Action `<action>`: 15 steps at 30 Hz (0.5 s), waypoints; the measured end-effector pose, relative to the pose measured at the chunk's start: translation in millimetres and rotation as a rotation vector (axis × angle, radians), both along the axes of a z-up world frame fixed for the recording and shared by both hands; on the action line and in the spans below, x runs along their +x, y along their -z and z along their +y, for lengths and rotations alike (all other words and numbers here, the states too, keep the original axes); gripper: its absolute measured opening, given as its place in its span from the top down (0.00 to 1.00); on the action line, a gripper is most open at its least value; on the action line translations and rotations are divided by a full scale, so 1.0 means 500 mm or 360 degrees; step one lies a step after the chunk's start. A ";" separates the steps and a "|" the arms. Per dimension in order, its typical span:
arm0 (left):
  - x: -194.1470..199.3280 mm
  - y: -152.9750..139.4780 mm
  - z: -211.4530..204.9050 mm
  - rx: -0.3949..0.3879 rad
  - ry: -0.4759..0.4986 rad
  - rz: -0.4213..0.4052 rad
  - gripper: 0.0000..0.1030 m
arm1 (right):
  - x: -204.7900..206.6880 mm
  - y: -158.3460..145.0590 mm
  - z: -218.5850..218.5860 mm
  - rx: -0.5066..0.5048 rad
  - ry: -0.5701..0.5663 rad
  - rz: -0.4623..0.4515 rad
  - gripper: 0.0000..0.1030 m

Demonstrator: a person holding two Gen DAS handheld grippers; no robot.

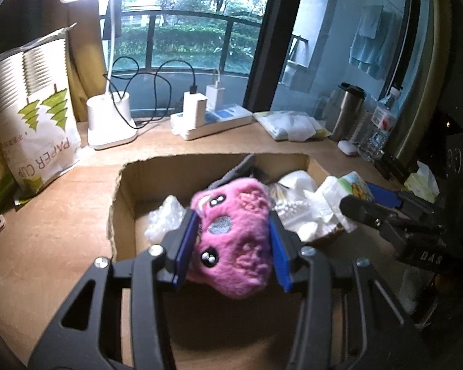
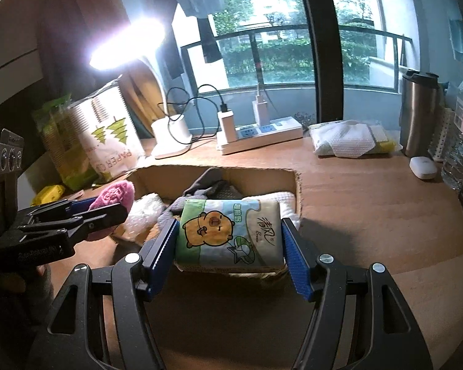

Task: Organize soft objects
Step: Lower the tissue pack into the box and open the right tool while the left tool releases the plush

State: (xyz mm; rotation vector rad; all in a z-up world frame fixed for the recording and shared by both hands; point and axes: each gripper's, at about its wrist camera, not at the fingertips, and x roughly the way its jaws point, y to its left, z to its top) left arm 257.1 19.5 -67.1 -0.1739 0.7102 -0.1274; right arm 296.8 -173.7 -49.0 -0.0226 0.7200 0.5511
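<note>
My left gripper is shut on a pink plush toy with black bead eyes, held over the near part of an open cardboard box. My right gripper is shut on a tissue pack printed with a cartoon capybara, above the box's near right side. Inside the box lie a grey cloth, white bubble wrap and white soft items. From the right wrist view, the left gripper and the pink toy appear at the left. The right gripper with the pack shows at the right of the left wrist view.
The box sits on a wooden desk. Behind it stand a lit desk lamp, a power strip with chargers, a paper cup bag, a steel flask, a water bottle, a wrapped white packet and a small white case.
</note>
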 end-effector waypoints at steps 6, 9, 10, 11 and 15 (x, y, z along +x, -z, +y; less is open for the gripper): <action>0.028 0.018 0.003 -0.0009 -0.0002 0.0013 0.55 | 0.025 0.011 -0.001 -0.0027 0.0044 0.0003 0.34; 0.041 0.031 0.006 -0.0013 -0.0019 0.0035 0.55 | 0.032 0.020 -0.002 -0.0027 0.0052 0.0020 0.33; 0.043 0.033 0.007 -0.0019 -0.0024 0.0040 0.55 | 0.034 0.022 -0.003 -0.0021 0.0050 0.0024 0.33; 0.044 0.034 0.008 -0.0023 -0.0024 0.0041 0.54 | 0.033 0.021 -0.004 -0.0015 0.0048 0.0018 0.32; 0.048 0.039 0.006 -0.0012 -0.0028 0.0054 0.54 | 0.029 0.015 -0.004 0.0000 0.0037 -0.0012 0.22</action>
